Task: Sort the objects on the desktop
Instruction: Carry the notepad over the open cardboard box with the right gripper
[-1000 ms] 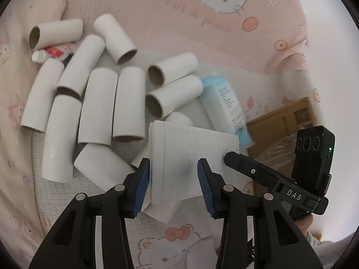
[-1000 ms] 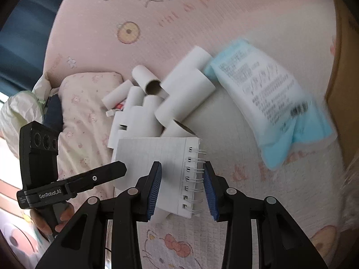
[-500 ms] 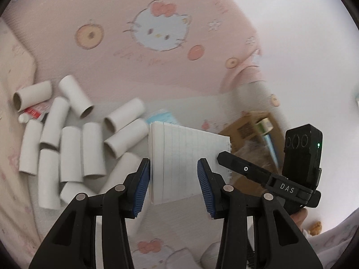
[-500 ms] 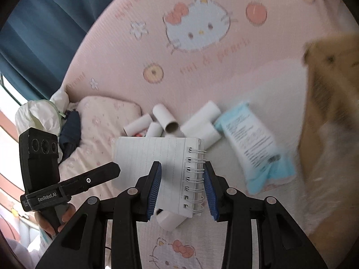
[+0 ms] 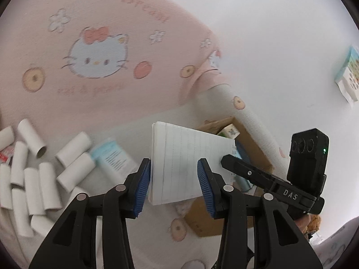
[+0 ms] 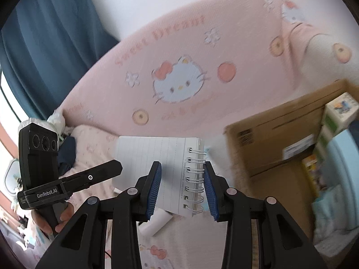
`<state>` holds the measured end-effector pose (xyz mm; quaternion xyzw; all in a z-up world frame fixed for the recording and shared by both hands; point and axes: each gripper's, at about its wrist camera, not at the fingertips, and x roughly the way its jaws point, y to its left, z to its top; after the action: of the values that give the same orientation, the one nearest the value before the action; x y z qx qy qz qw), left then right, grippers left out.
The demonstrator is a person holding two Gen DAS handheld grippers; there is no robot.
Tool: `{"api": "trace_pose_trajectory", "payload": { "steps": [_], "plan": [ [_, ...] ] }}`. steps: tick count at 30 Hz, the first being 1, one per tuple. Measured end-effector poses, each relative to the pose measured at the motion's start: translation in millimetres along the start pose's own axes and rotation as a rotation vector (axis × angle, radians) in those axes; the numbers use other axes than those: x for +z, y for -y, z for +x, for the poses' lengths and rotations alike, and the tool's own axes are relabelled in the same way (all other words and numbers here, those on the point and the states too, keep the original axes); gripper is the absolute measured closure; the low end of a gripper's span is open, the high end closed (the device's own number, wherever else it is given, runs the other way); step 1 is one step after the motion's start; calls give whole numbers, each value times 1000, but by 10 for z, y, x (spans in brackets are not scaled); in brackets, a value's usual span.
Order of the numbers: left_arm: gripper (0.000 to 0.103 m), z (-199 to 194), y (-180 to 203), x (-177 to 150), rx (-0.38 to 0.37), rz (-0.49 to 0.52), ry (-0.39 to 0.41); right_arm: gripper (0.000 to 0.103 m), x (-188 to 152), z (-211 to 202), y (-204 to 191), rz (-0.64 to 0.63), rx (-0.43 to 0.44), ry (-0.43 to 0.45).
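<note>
A white lined spiral notebook (image 5: 188, 161) is held in the air between both grippers. My left gripper (image 5: 172, 186) is shut on its plain edge. My right gripper (image 6: 181, 190) is shut on its spiral-bound edge (image 6: 197, 179). The notebook also shows in the right wrist view (image 6: 154, 154). It hangs above the bed near an open cardboard box (image 5: 253, 148), which the right wrist view (image 6: 276, 139) shows at the right holding small packages. Several white cardboard tubes (image 5: 33, 179) lie in a heap at the lower left.
A light blue tissue pack (image 5: 112, 157) lies beside the tubes. A pink Hello Kitty cover (image 5: 98, 56) fills the background. A blue curtain (image 6: 44, 44) hangs at the left. A white wall (image 5: 280, 33) stands at the right.
Both grippers have lifted the notebook up from the tube heap and carried it to the right, toward the cardboard box. The tubes and tissue pack now lie farther off.
</note>
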<state>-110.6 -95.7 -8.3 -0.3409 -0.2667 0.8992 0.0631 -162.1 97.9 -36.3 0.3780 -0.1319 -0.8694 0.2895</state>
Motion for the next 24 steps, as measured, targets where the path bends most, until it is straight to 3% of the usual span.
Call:
{"api": "trace_pose_trajectory", "payload": {
  "steps": [3, 15, 24],
  "plan": [
    [66, 174, 84, 68, -12, 11, -13, 68, 64, -125, 145, 25, -38, 24],
    [66, 949, 621, 268, -124, 124, -126, 68, 222, -617, 801, 124, -193, 108],
    [66, 1607, 1151, 383, -155, 307, -260, 68, 263, -894, 1271, 199, -317, 134]
  ]
}}
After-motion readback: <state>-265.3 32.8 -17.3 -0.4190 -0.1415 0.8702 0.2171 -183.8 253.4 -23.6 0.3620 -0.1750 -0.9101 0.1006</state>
